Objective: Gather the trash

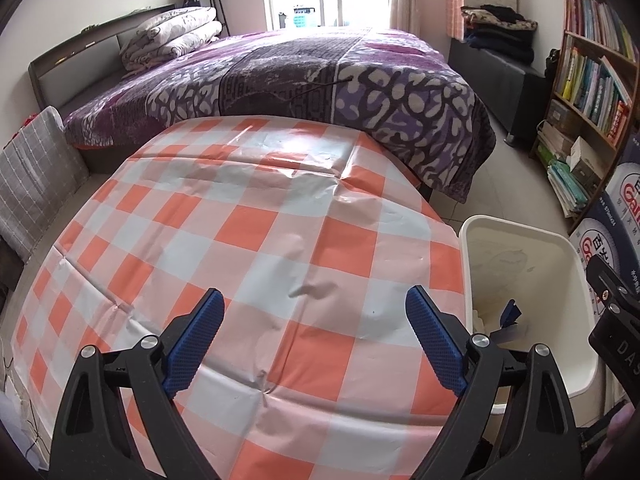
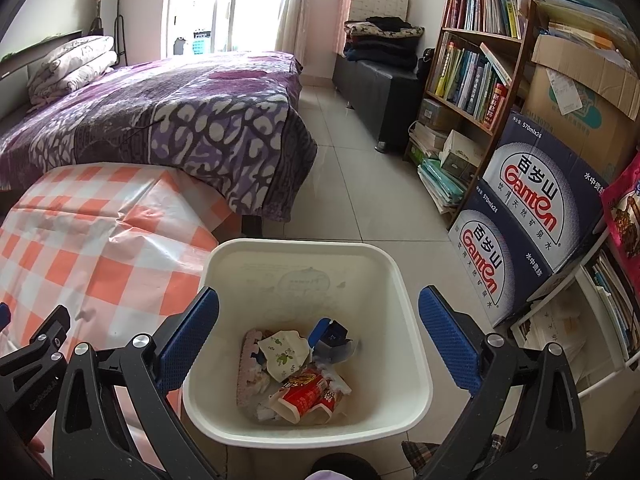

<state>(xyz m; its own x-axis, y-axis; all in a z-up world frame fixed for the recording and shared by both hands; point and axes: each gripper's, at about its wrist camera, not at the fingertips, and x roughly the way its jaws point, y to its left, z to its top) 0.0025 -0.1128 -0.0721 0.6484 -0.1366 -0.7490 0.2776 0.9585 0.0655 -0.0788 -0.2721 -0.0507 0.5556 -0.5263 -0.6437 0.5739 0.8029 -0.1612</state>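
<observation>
"Ganten", "百岁山", "570ml×24" on two stacked navy cartons (image 2: pixel 532 216)

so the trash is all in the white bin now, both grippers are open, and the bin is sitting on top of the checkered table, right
Not quite: the white bin stands on the tiled floor beside the checkered table, not on it, as the right wrist view shows. The rest holds: trash lies in the bin, and both the left gripper and the right gripper are open.
</observation>
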